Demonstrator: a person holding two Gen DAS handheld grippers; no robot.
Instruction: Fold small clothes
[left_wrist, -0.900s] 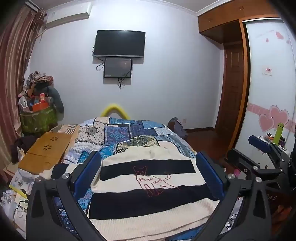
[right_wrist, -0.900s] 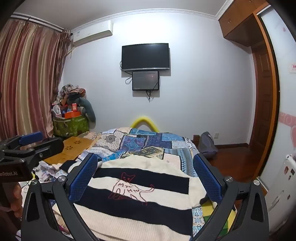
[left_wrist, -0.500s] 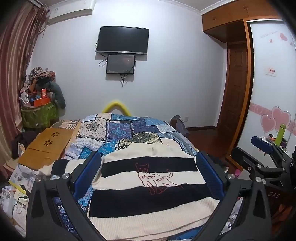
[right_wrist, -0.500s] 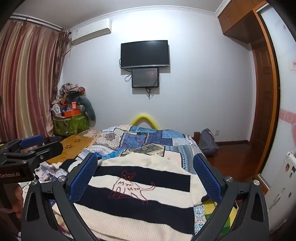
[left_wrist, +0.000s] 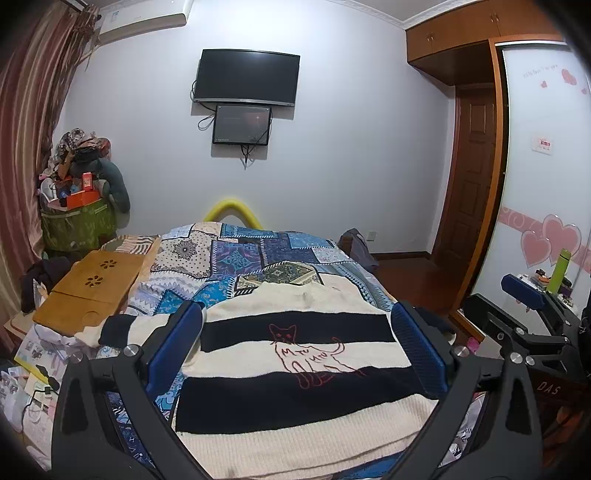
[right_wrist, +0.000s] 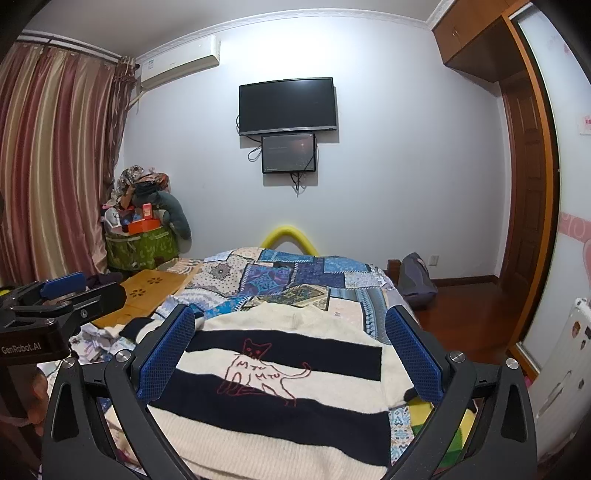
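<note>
A cream and black striped sweater (left_wrist: 295, 373) with a red cat outline lies flat on the patchwork bed; it also shows in the right wrist view (right_wrist: 280, 387). One sleeve (left_wrist: 118, 328) lies spread out to the left. My left gripper (left_wrist: 295, 328) is open and empty, held above the sweater near its near edge. My right gripper (right_wrist: 290, 332) is open and empty, likewise above the sweater. The right gripper also shows at the right edge of the left wrist view (left_wrist: 528, 317), and the left gripper at the left edge of the right wrist view (right_wrist: 62, 299).
A patchwork quilt (left_wrist: 258, 258) covers the bed. A wooden lap tray (left_wrist: 88, 288) lies on the bed's left side. A green basket piled with things (left_wrist: 74, 221) stands by the curtain. A grey bag (right_wrist: 417, 280) sits on the floor at right.
Both grippers have tilted slightly downward and shifted a little, so the room appears higher in frame. The sweater has not moved.
</note>
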